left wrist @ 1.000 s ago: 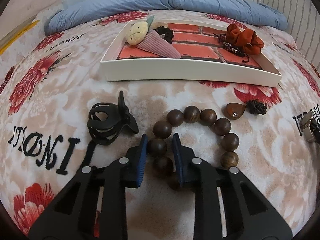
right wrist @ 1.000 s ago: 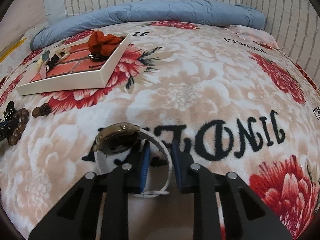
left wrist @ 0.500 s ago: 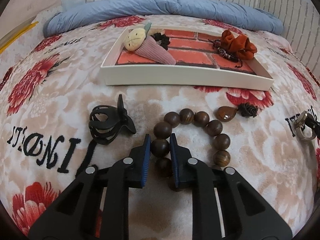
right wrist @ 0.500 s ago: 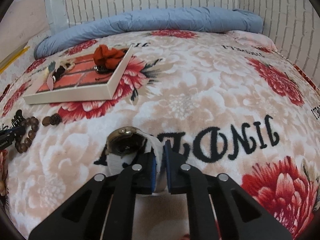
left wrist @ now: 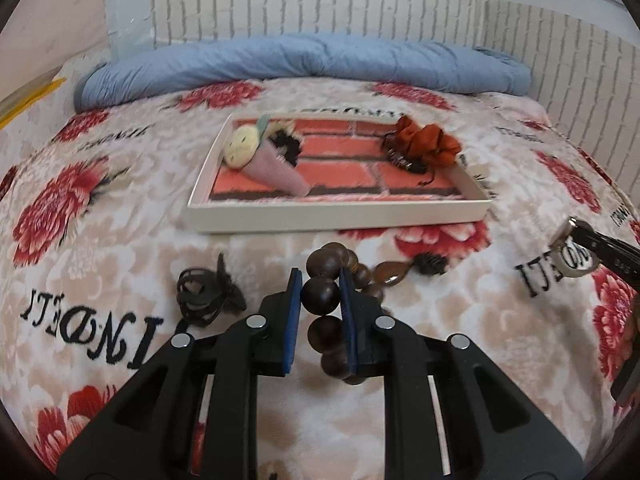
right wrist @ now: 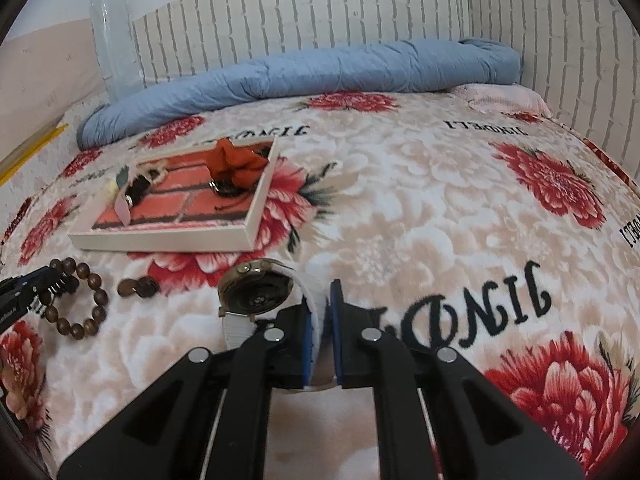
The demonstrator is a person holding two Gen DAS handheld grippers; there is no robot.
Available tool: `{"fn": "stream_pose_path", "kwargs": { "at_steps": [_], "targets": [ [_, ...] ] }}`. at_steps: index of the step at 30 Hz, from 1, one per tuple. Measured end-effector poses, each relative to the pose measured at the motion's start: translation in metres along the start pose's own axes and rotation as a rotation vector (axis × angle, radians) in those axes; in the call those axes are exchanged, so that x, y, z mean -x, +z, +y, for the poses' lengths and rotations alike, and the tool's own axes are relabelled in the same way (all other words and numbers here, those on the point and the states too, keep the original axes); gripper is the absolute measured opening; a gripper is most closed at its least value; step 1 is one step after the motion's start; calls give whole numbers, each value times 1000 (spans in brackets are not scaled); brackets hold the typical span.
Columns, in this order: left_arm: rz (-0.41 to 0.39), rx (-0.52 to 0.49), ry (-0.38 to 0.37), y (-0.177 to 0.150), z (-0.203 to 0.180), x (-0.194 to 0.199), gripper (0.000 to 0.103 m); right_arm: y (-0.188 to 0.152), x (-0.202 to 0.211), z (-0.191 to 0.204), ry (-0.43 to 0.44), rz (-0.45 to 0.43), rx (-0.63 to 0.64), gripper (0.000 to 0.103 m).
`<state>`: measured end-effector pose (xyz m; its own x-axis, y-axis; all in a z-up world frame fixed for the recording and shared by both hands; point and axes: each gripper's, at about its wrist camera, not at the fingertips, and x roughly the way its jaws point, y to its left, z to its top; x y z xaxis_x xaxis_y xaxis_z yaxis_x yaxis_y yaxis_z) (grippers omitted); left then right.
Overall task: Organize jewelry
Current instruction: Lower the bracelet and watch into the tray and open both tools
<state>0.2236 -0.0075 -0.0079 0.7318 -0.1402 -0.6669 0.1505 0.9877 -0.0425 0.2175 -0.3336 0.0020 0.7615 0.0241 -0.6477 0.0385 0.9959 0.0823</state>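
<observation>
My left gripper (left wrist: 319, 294) is shut on a brown wooden bead bracelet (left wrist: 324, 330) and holds it lifted off the blanket; it also shows in the right wrist view (right wrist: 76, 300). My right gripper (right wrist: 322, 316) is shut on the white strap of a gold-cased watch (right wrist: 256, 294), raised above the blanket; the watch shows far right in the left wrist view (left wrist: 574, 254). A white tray (left wrist: 336, 214) with a brick-pattern liner lies ahead; in the right wrist view the tray (right wrist: 168, 238) is at the left.
In the tray lie a plush hair clip (left wrist: 260, 160), a black hair tie (left wrist: 286, 146) and an orange scrunchie (left wrist: 424, 140). A black claw clip (left wrist: 204, 294) and a brown pendant (left wrist: 394, 274) lie on the floral blanket. A rolled blue duvet (left wrist: 304, 64) lines the wall.
Both grippers closed and rose: the left lifted the bead bracelet, the right lifted the watch by its strap. Both views now tilt up and show more wall.
</observation>
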Motion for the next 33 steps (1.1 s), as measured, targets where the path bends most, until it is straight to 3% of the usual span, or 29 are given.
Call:
{"fn": "stream_pose_path", "kwargs": {
  "at_steps": [9, 18, 26, 33],
  "targets": [
    [-45, -42, -33, 23, -17, 14, 18, 21, -9, 15, 18, -16, -23, 8],
    [-103, -69, -51, 73, -22, 16, 18, 54, -26, 46, 56, -44, -38, 8],
    [-161, -78, -19, 124, -18, 4, 18, 88, -49, 86, 76, -67, -11, 8],
    [-155, -22, 53, 150, -1, -38, 18, 108, -79, 114, 68, -70, 30, 8]
  ]
}}
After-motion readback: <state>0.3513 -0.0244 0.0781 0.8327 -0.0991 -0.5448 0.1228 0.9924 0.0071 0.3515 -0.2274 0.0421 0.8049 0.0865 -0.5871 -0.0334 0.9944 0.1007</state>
